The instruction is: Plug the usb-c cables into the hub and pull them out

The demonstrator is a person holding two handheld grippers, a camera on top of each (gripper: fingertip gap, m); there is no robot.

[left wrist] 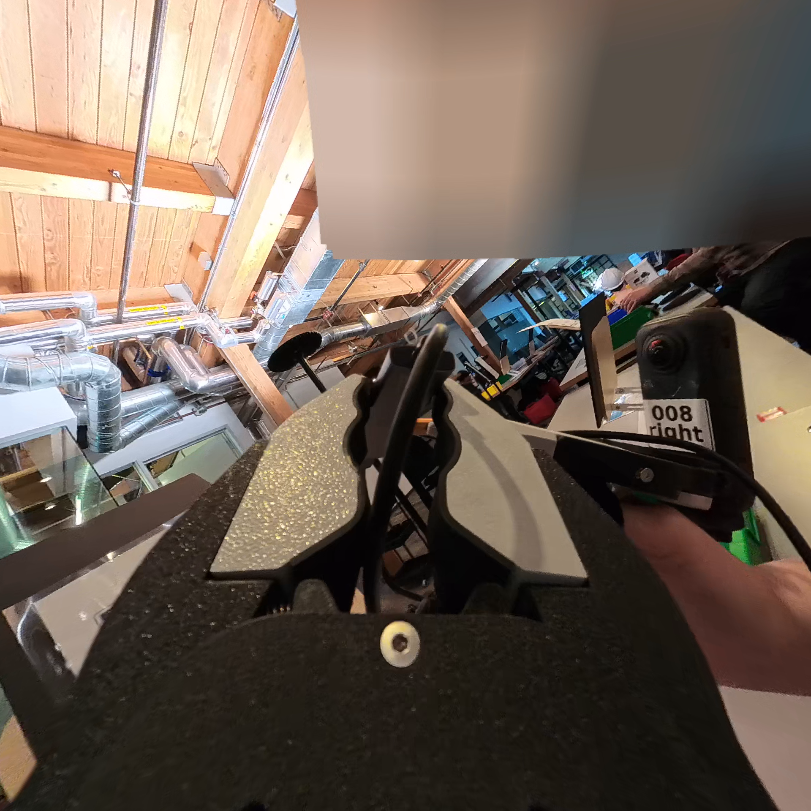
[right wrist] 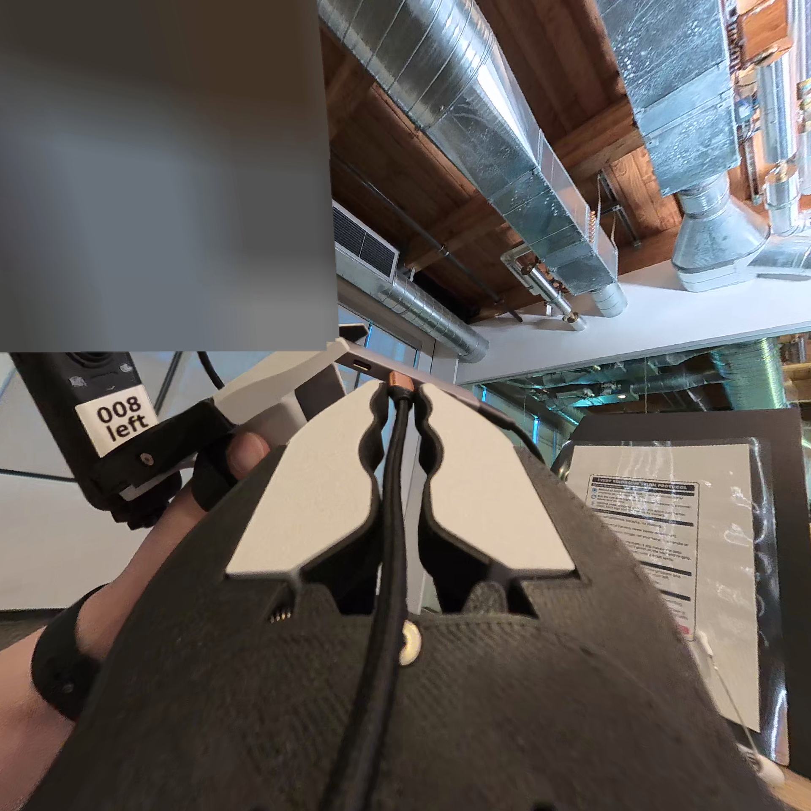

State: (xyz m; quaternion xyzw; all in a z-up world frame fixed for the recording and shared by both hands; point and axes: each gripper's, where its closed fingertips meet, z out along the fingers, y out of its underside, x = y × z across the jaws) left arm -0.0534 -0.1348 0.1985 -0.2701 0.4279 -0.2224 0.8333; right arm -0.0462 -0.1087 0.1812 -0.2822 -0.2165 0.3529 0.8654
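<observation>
Black cable (right wrist: 397, 465) — copper-collared plug (right wrist: 398, 378) against grey hub (right wrist: 373, 363)

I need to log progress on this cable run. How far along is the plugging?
Done: both pieces are lifted; the left gripper clamps the hub, the right gripper is shut on a black cable. In hand: the cable's copper plug sits against the hub's edge; whether it is seated is unclear. Left: an empty port beside it, then pulling out.

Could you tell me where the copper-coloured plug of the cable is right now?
In the right wrist view, the copper plug sits centrally at the right hand-held gripper's fingertips, touching the hub edge.
</observation>
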